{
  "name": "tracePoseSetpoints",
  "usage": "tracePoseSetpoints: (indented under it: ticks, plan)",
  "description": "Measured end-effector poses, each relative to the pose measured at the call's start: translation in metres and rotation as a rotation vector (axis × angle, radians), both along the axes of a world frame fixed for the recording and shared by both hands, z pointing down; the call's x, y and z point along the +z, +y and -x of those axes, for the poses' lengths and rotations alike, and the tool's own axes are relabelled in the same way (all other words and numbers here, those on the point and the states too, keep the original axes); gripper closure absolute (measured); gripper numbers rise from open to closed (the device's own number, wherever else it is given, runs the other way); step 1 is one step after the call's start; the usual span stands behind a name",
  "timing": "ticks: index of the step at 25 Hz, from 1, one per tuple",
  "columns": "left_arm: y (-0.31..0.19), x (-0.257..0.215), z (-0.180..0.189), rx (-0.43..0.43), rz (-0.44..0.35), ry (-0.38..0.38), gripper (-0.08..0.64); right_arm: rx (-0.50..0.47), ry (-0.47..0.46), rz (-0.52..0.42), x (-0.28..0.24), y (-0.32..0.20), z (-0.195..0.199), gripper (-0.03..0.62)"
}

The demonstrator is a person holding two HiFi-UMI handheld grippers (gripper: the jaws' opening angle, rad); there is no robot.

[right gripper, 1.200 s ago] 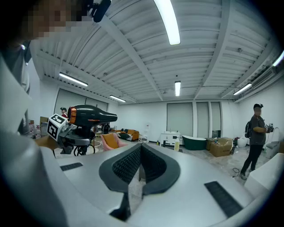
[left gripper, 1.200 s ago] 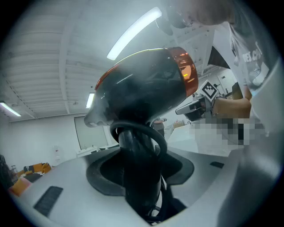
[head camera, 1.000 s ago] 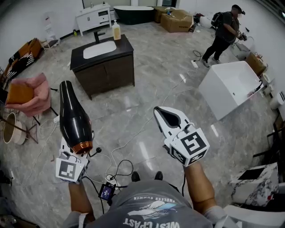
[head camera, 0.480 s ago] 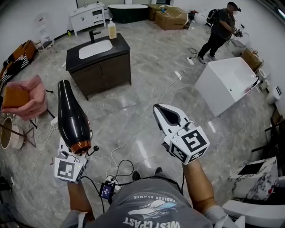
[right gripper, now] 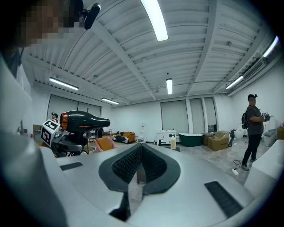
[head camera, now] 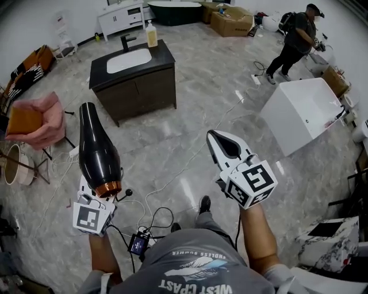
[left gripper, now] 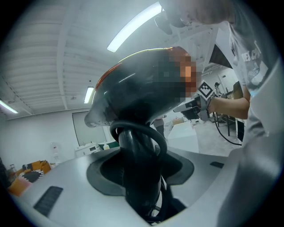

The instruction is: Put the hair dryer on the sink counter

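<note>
A black hair dryer (head camera: 98, 150) with a copper ring stands nozzle-forward above my left gripper (head camera: 91, 198), which is shut on its handle (left gripper: 137, 177); its body (left gripper: 142, 93) fills the left gripper view. My right gripper (head camera: 213, 138) hovers at mid-right over the floor, shut with nothing in it (right gripper: 140, 173). The right gripper view shows the dryer (right gripper: 84, 120) off to its left. The sink counter (head camera: 164, 57), a dark vanity with a white basin, a black faucet and a soap bottle (head camera: 151, 35), stands well ahead at upper left.
A white bathtub (head camera: 302, 112) sits to the right, and a person (head camera: 296, 40) stands beyond it. A pink armchair (head camera: 40, 118) is at the left. Cables (head camera: 152, 215) lie on the marble floor near my feet. Cardboard boxes (head camera: 233, 23) and a white cabinet (head camera: 123, 16) line the back.
A shoe has stepped forward on the floor below the grippers. Both grippers went along with the step, the right one shifting slightly right in the view. The dryer stays held.
</note>
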State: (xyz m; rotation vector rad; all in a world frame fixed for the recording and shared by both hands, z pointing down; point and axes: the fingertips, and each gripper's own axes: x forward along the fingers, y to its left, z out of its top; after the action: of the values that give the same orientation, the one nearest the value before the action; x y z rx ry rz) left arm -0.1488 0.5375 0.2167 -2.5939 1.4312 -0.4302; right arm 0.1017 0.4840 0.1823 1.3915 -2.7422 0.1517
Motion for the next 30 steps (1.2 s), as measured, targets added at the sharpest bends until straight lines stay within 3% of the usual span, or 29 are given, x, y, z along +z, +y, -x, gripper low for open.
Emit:
tracePoseSetpoints:
  ticks: [7, 14, 26, 30]
  plan:
    - [-0.04, -0.002, -0.02, -0.079, -0.015, -0.021, 0.341, -0.076, -0.018, 0.01, 0.009, -0.06, -0.022, 0.565]
    - [-0.101, -0.013, -0.08, -0.17, 0.013, -0.032, 0.341, -0.153, -0.029, 0.026, 0.002, -0.143, -0.075, 0.565]
    - [-0.114, 0.003, -0.069, -0.241, -0.017, -0.052, 0.341, -0.212, -0.038, 0.032, 0.027, -0.167, -0.067, 0.565]
    - [-0.141, 0.005, -0.093, -0.235, -0.012, -0.06, 0.341, -0.205, -0.051, 0.044, 0.034, -0.195, -0.091, 0.565]
